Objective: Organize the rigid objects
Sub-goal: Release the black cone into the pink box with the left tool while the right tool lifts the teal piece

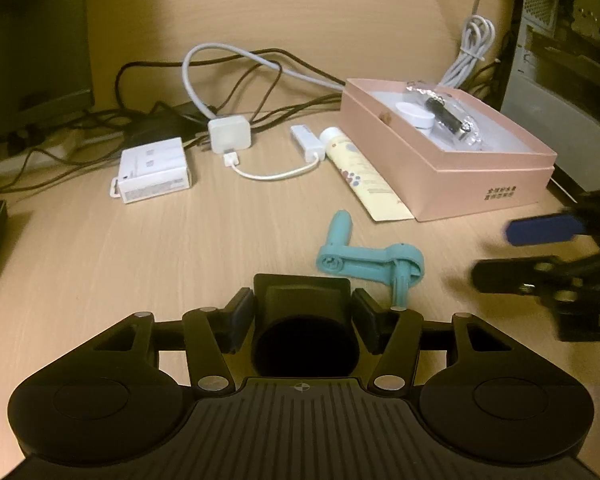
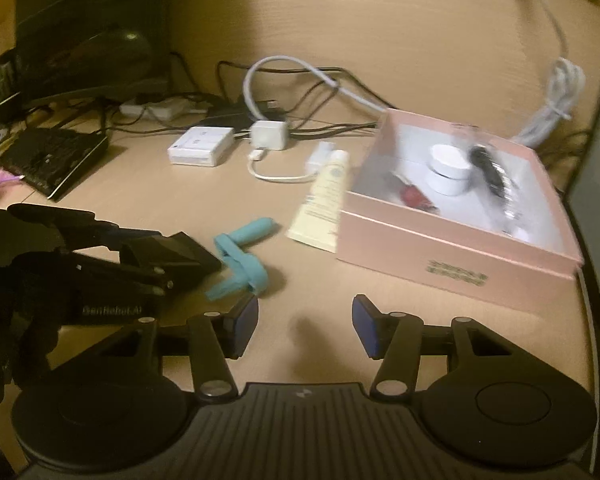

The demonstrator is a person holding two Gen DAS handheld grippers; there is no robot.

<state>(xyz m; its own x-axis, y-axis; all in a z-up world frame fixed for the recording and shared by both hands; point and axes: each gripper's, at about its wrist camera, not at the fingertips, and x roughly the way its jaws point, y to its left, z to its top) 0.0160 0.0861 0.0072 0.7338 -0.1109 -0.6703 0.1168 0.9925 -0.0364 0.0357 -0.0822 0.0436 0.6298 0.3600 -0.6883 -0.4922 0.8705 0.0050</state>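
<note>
My left gripper (image 1: 302, 320) is shut on a black box-shaped object (image 1: 302, 312) held low over the desk; it also shows in the right wrist view (image 2: 176, 256). A teal plastic crank-shaped part (image 1: 364, 260) lies just ahead and right of it, also in the right wrist view (image 2: 242, 258). An open pink box (image 1: 476, 176) (image 2: 452, 256) holds a white jar (image 2: 450, 170), a bagged black item (image 1: 450, 116) and a red item (image 2: 414, 196). A cream tube (image 1: 360, 172) (image 2: 326, 196) lies against the box. My right gripper (image 2: 305, 326) is open and empty.
A white charger (image 1: 230, 134) with a short cable, a white adapter (image 1: 306, 140) and a white packet (image 1: 154, 170) lie further back. Tangled cables run along the back wall. A black keyboard (image 2: 48, 156) and a monitor base stand at the left.
</note>
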